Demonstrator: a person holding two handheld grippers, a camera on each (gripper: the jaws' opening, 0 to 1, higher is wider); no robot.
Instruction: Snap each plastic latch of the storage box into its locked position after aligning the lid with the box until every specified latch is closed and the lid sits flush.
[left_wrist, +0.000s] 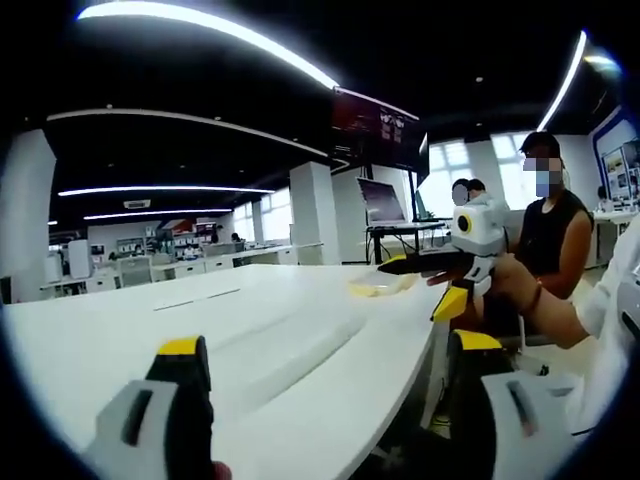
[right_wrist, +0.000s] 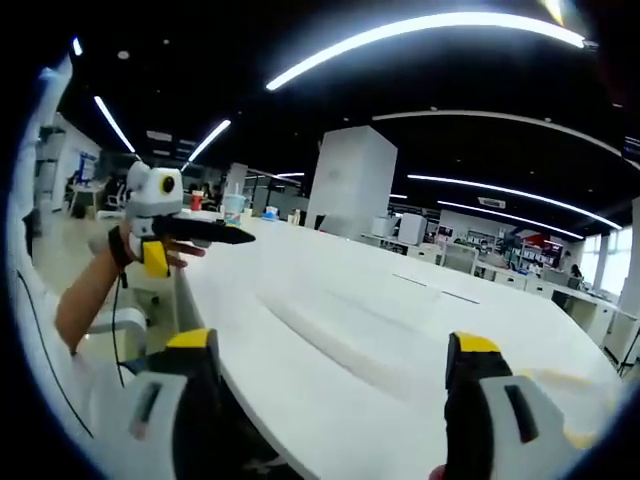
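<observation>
1. While both tools hang above the white table (left_wrist: 250, 330), the left gripper (left_wrist: 330, 345) has its yellow-tipped jaws spread wide with nothing between them.
2. The right gripper (right_wrist: 330, 340) is likewise spread wide and holds nothing; its jaws point along the table's length.
3. The two tools face each other from opposite ends of the near edge, each with the other in sight across the table top.
4. Where the storage box and its lid sit cannot be told from these views. The only candidate is a flat, pale yellow thing (left_wrist: 380, 285) lying at the table's far end in the left gripper view; it may be a lid or a tray, but it is too small and washed out to say.
5. That yellow thing lies ahead and to the right of the left gripper, well apart from it, and just below the right gripper, so the right hand is the nearer.
6. My judgement: no latch has been touched yet, and the first need is to turn a tool downward to find the box.
</observation>
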